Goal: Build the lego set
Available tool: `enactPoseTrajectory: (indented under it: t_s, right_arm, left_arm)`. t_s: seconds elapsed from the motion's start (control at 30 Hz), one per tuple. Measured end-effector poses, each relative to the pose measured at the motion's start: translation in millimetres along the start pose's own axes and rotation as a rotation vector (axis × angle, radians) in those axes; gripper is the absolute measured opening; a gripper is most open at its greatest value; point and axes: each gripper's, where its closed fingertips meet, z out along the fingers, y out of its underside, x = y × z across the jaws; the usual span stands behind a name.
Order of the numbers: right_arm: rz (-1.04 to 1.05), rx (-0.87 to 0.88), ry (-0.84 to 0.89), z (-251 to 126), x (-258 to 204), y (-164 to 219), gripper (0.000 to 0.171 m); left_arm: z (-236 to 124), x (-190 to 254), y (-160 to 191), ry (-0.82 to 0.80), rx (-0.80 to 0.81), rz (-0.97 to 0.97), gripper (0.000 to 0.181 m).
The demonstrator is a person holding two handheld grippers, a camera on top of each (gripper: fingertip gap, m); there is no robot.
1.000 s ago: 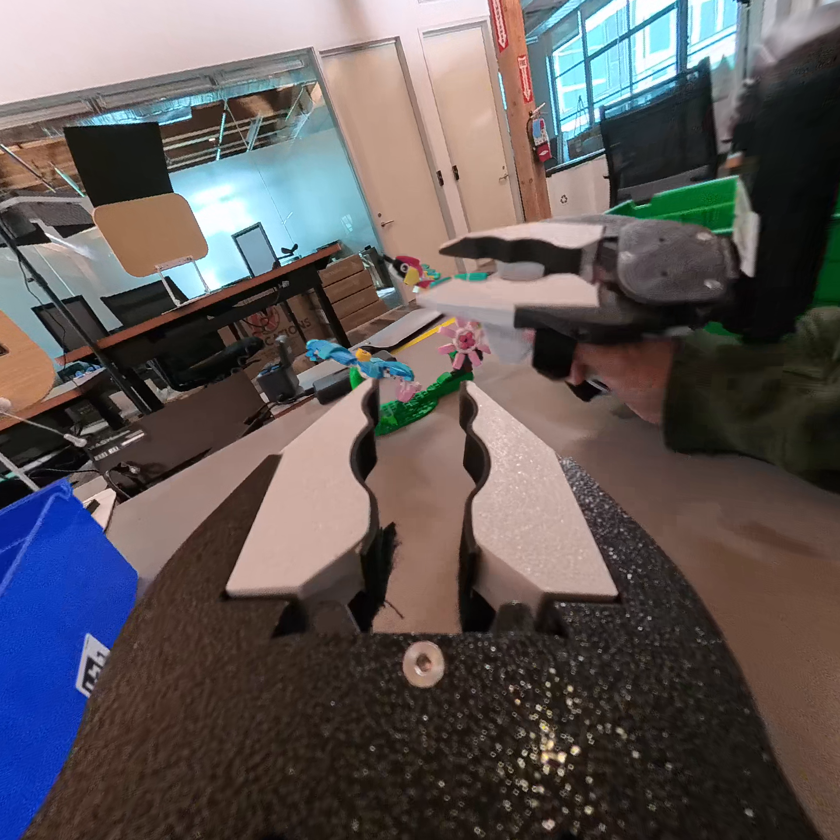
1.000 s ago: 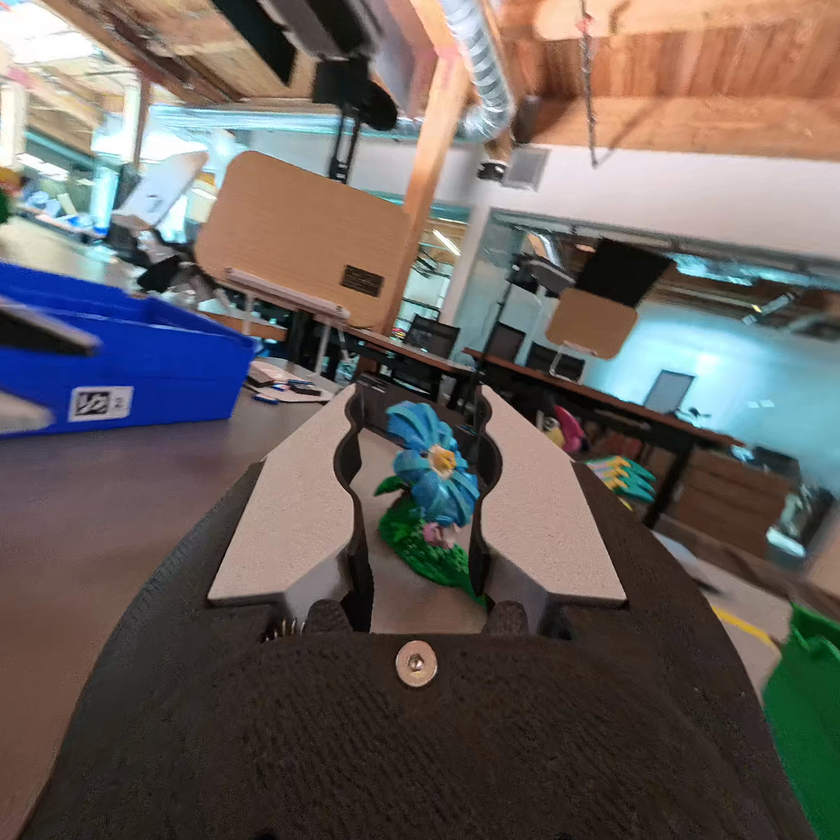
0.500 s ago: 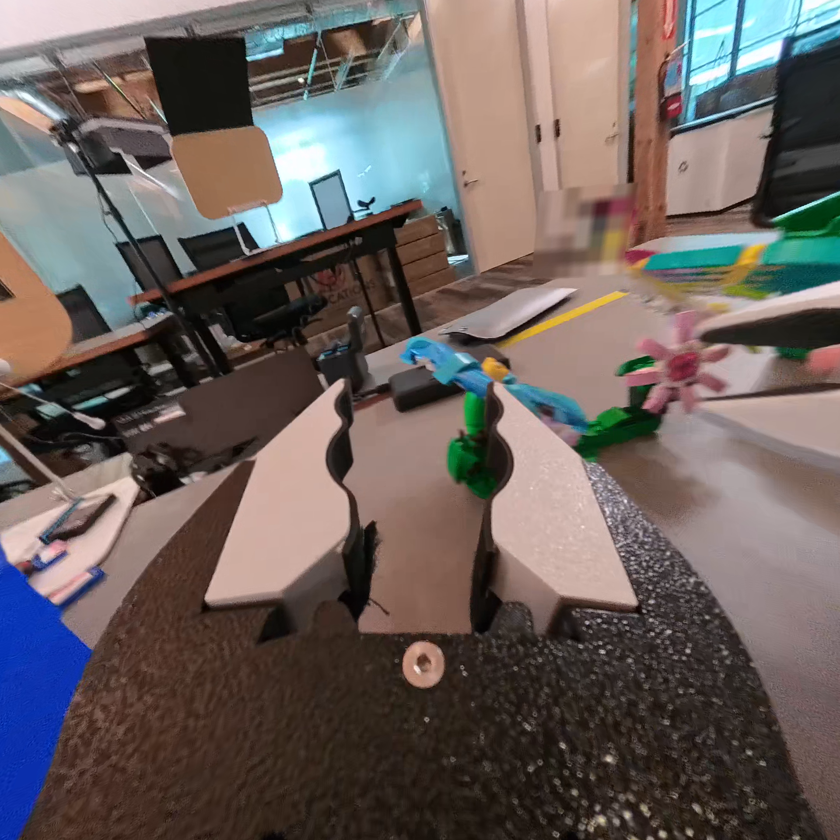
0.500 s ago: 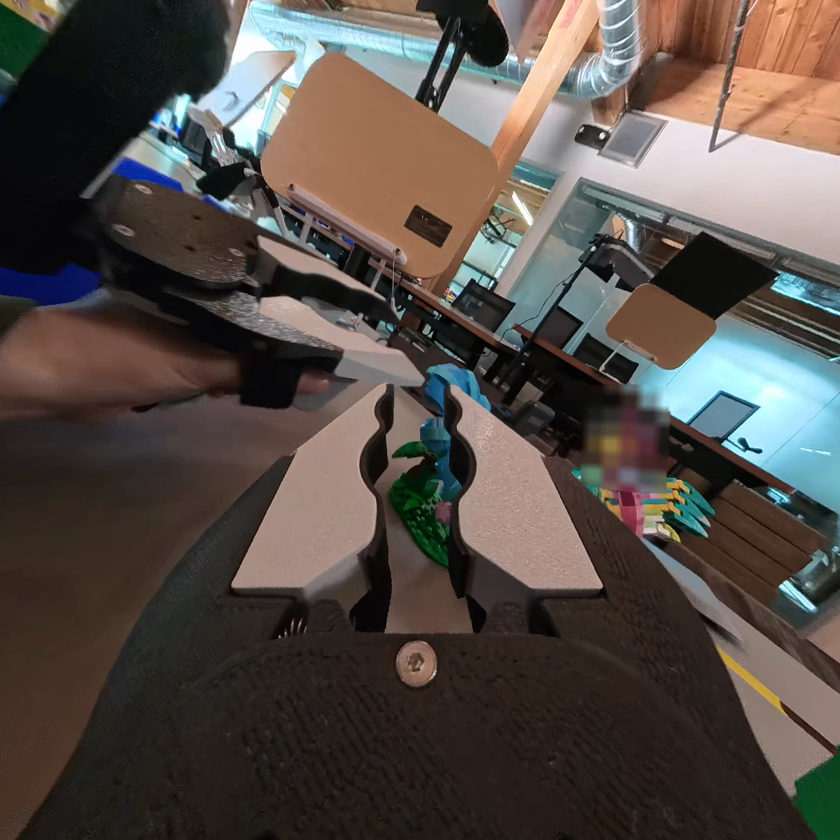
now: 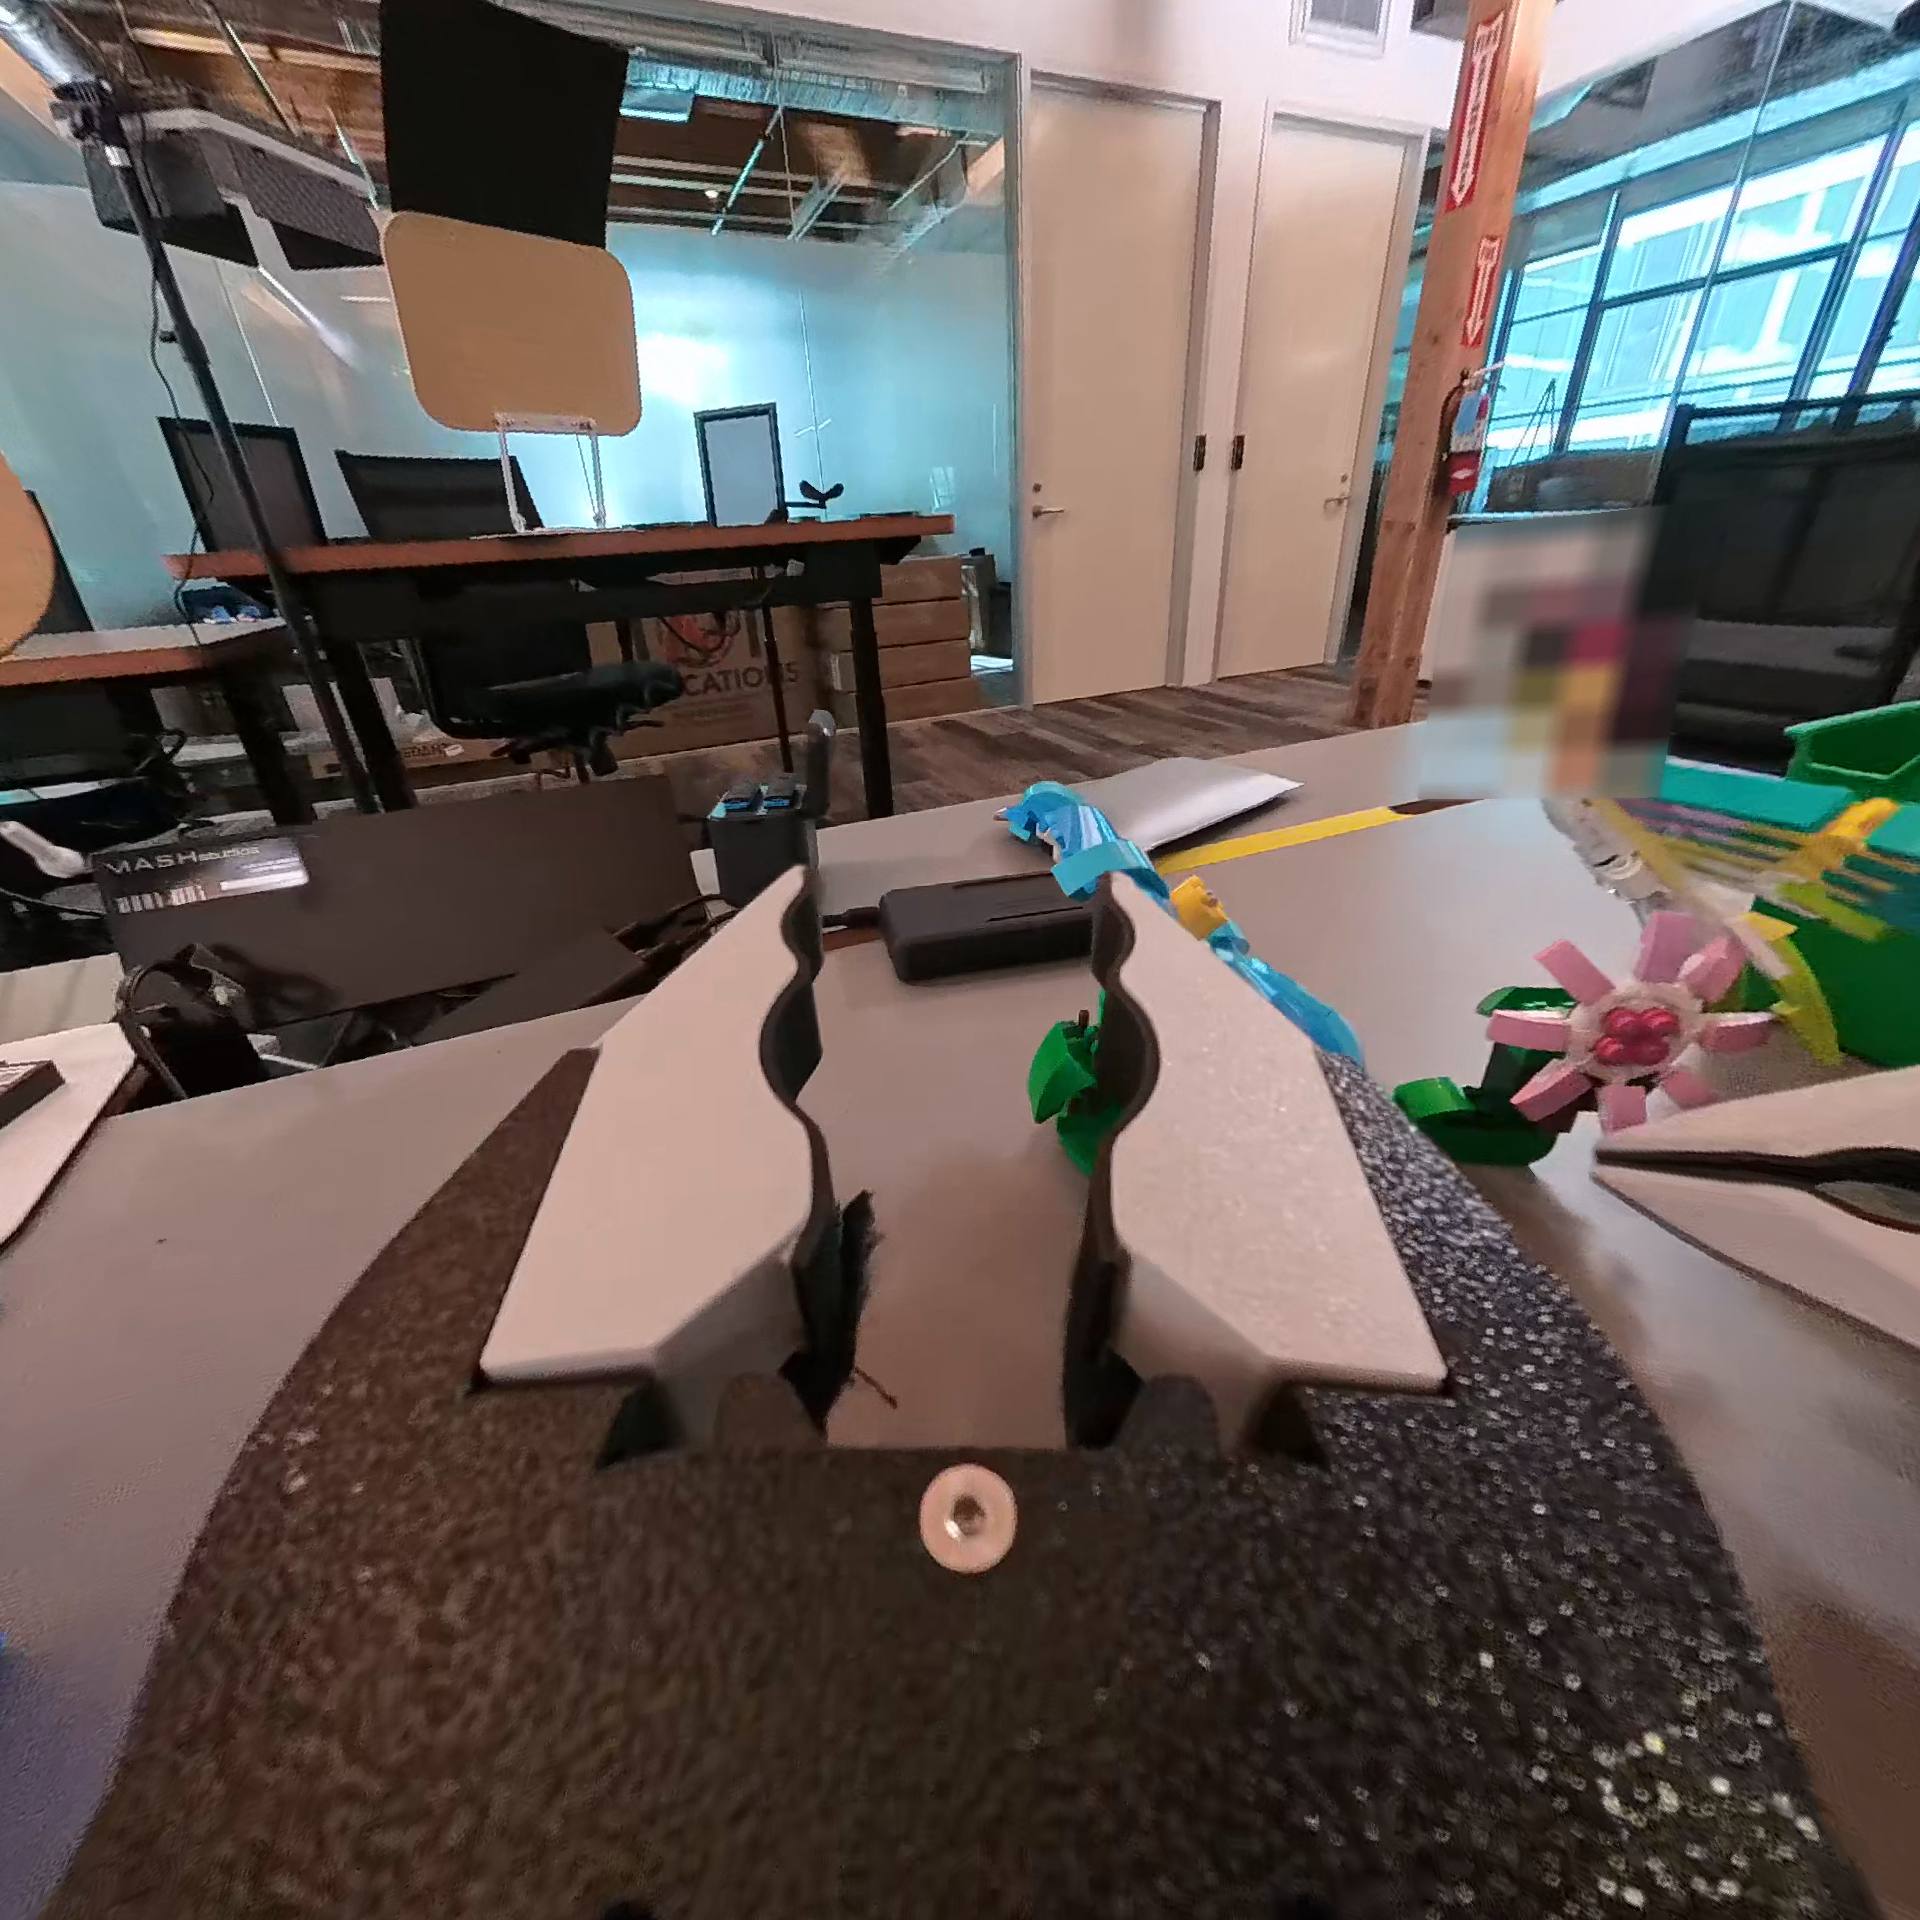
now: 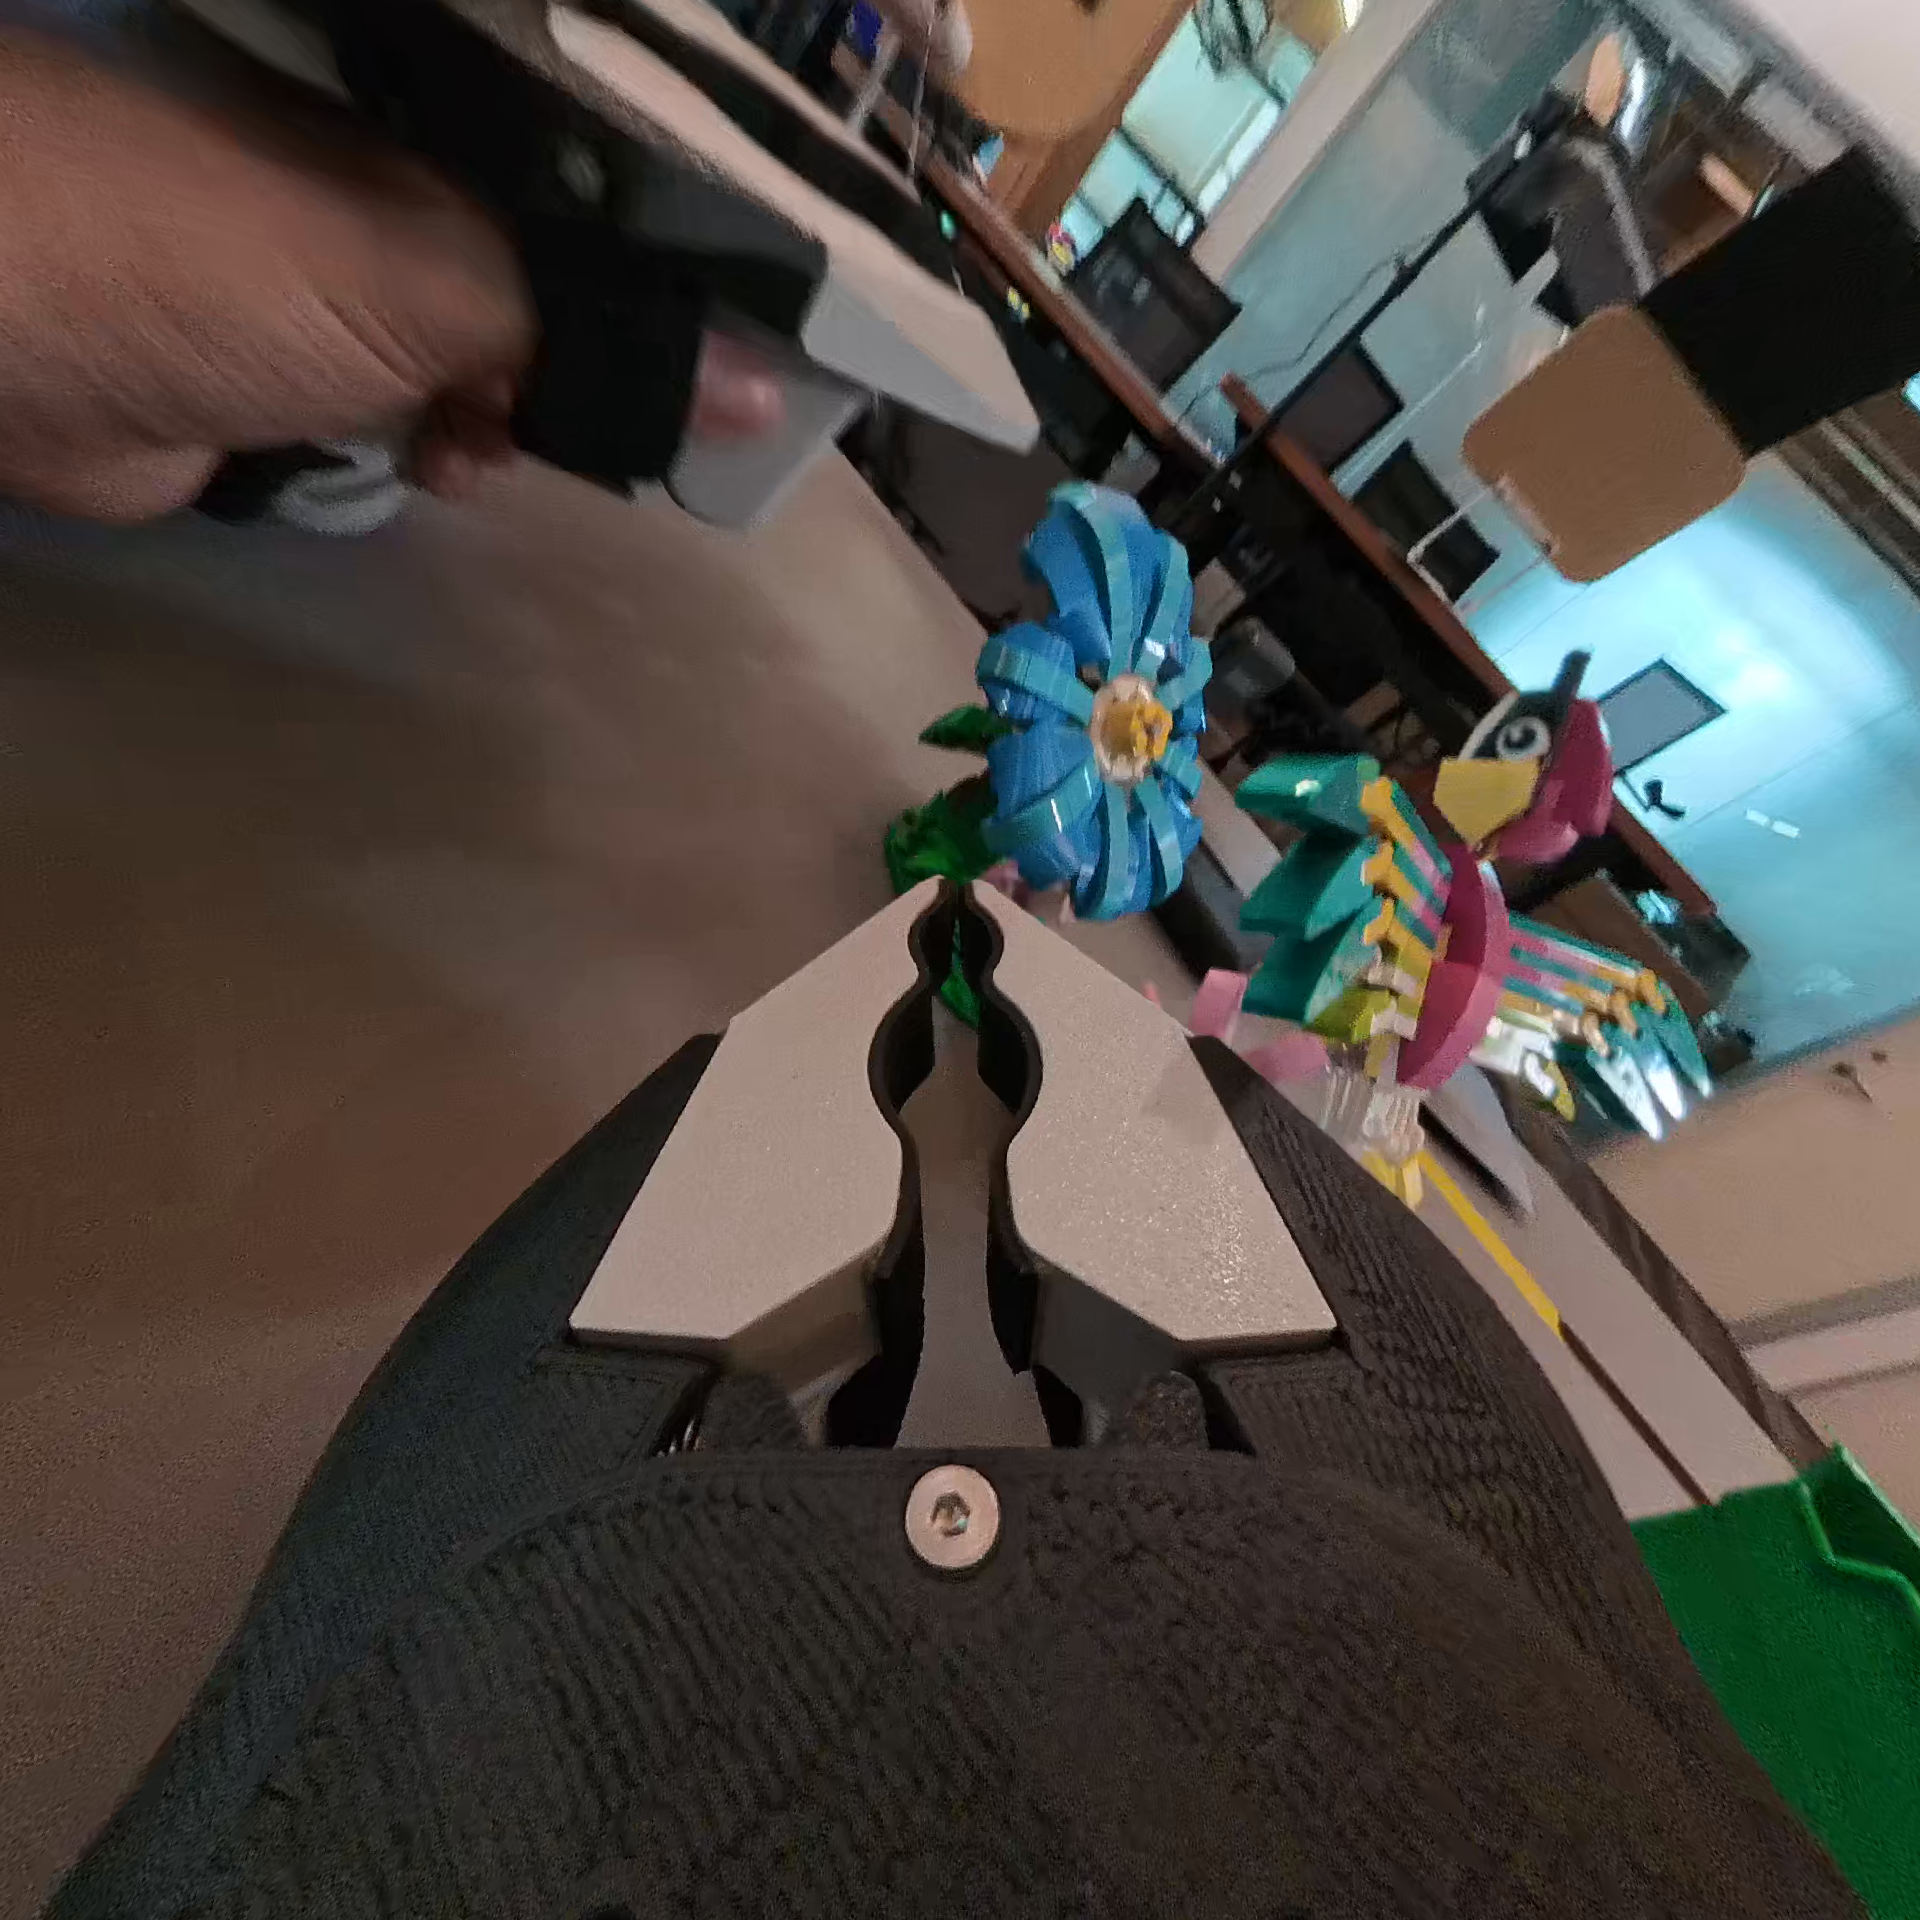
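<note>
A brick-built model has a blue flower (image 6: 1101,727) and a pink flower (image 5: 1631,1023) on a green base (image 5: 1465,1117), and stands on the grey table (image 5: 312,1195). My right gripper (image 6: 956,894) is rolled to one side. Its jaws are closed to a thin gap at the near edge of the base, and a green piece shows between them. It also shows at the right edge of the left wrist view (image 5: 1600,1158). My left gripper (image 5: 951,914) is open and empty. The blue flower (image 5: 1101,852) and its green stem stand just behind its right finger. A hand holds it at the top left of the right wrist view.
A colourful brick bird (image 6: 1403,914) stands just behind the flowers. A green bin (image 6: 1787,1662) is at the right. A black box (image 5: 987,925), a grey pouch and a yellow tape line (image 5: 1278,836) lie farther back. Desks and chairs stand beyond the table.
My right gripper's jaws have narrowed from wide open around the flower model to almost closed at its base, and it has rolled sideways. My left gripper has swung left of the flowers and stayed open.
</note>
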Motion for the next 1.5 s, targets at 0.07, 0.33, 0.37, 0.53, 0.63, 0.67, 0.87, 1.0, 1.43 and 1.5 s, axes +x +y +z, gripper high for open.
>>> enactPoseTrajectory:
  t_s: [0.07, 0.33, 0.37, 0.53, 0.63, 0.67, 0.87, 1.0, 1.43, 1.5]
  right_arm:
    - [0.035, -0.057, 0.033, 2.1, 9.1, 11.9, 0.0]
    - [0.105, -0.199, 0.189, -0.8, 49.0, 47.1, 0.0]
    - [0.116, -0.211, 0.22, -2.1, 55.3, 50.6, 0.0]
    - [0.132, -0.218, 0.27, -6.9, 67.0, 56.2, 0.001]
    - [0.09, -0.191, 0.219, -5.8, 53.7, 48.1, 0.003]
    - [0.081, -0.176, 0.201, -5.4, 48.7, 44.1, 0.005]
    - [0.047, -0.02, 0.165, -9.7, 34.2, 8.2, 0.01]
    - [0.087, 0.123, 0.126, -15.7, 28.3, -14.8, 0.013]
    - [0.186, 0.27, 0.072, -25.7, 29.0, -30.5, 0.024]
    - [0.159, 0.258, 0.052, -22.6, 22.3, -30.3, 0.026]
  left_arm:
    - [-1.8, -1.6, -3.1, -0.01, 0.007, -0.002, 0.048]
    - [-6.0, -13.2, -6.1, -0.043, -0.006, -0.017, 0.046]
    - [-6.5, -15.1, -6.6, -0.049, -0.007, -0.017, 0.046]
    - [-6.6, -17.5, -5.6, -0.045, -0.024, -0.037, 0.045]
    - [-5.3, -13.1, -2.6, -0.019, -0.048, -0.048, 0.045]
    - [-5.1, -12.0, -2.8, -0.014, -0.05, -0.047, 0.045]
    - [-4.1, -9.2, -3.6, 0.001, -0.049, -0.059, 0.045]
    - [-2.5, -6.8, 1.1, 0.019, -0.07, -0.089, 0.048]
    - [-2.0, -8.3, 2.4, 0.077, -0.084, -0.177, 0.056]
    - [-1.7, -8.9, 2.6, 0.073, -0.081, -0.181, 0.056]
